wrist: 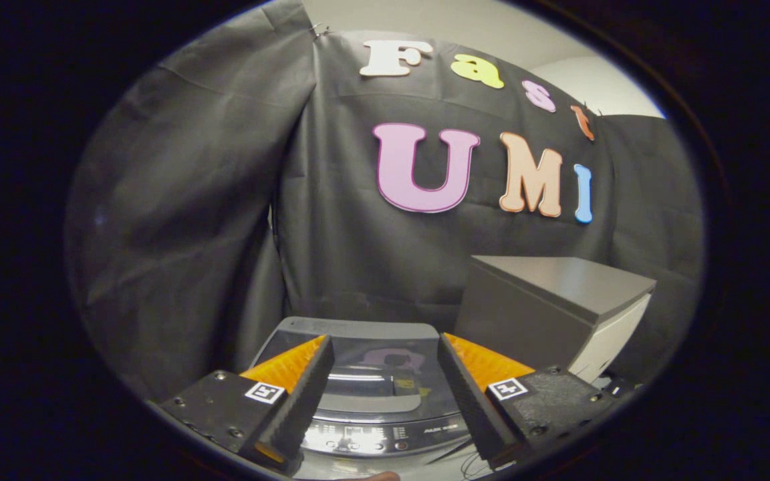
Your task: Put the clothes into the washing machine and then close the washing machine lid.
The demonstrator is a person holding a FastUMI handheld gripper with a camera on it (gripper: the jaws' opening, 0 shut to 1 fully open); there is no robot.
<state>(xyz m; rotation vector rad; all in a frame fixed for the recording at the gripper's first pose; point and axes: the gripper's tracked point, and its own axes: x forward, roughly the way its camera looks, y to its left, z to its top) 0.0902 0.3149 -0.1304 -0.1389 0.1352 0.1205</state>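
Beyond the fingers, a washing machine is seen low down, its grey top set against the black cloth wall. Its lid is seen lying flat and closed, a dark glossy window in it catching reflections. Along the near edge a control panel with small buttons is made out, though nothing on it can be read. Just beside the machine, off to the right, a grey cabinet is seen standing, its flat top higher than the lid and its lighter side face turned away. A dark cable is glimpsed near the panel's right end. Nothing is seen lying between the fingers and the lid.

Now to the hand-held gripper: its fingers are held wide apart, one to either side of the lid's window, and nothing is gripped or touched by them. They are held above the machine's front, pointing across the lid towards the wall. Whether clothes lie inside the drum cannot be told through the window.
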